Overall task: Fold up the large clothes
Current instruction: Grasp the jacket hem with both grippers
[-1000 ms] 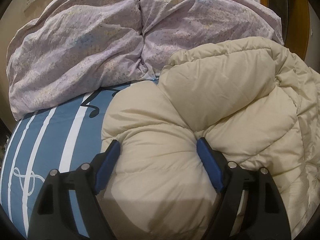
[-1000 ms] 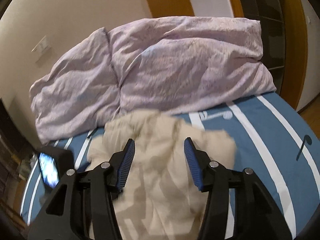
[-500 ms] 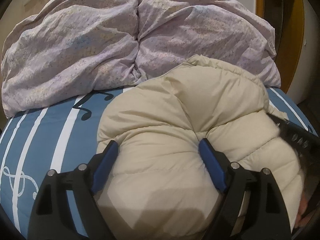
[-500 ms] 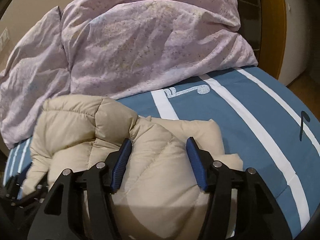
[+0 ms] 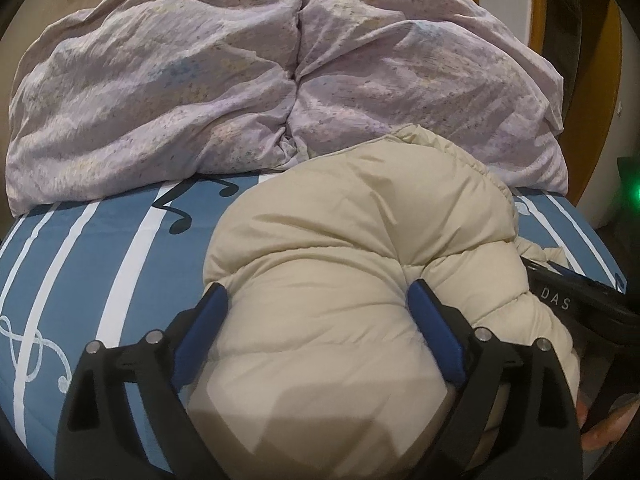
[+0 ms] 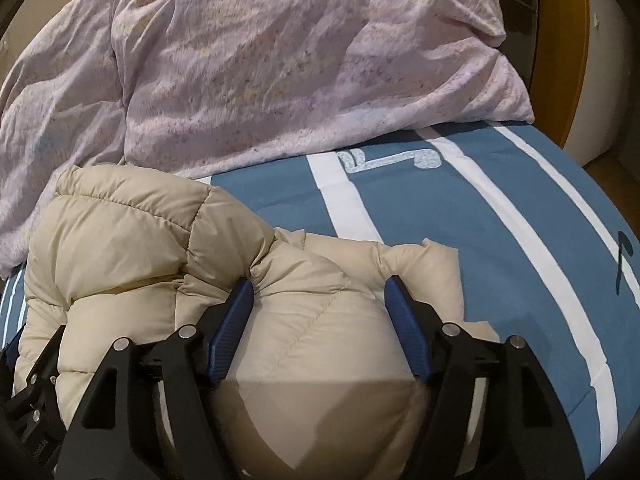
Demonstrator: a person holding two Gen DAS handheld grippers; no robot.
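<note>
A cream puffer jacket (image 5: 352,264) lies bunched on the blue striped bed (image 5: 100,248). My left gripper (image 5: 316,304) has its jaws wide, squeezing a thick fold of the jacket between them. In the right wrist view the same jacket (image 6: 132,240) lies at the lower left, and my right gripper (image 6: 320,300) also grips a puffy fold between its blue pads. The right gripper's black body shows at the right edge of the left wrist view (image 5: 568,300). The lower part of the jacket is hidden behind both grippers.
A rumpled lilac duvet (image 5: 240,80) is piled along the far side of the bed, also in the right wrist view (image 6: 280,64). Blue sheet with white stripes (image 6: 480,220) stretches to the right. A wooden door frame (image 5: 548,20) stands behind.
The jacket has been lowered from the air and folded onto the bed. Both grippers came down and closer together, still holding it.
</note>
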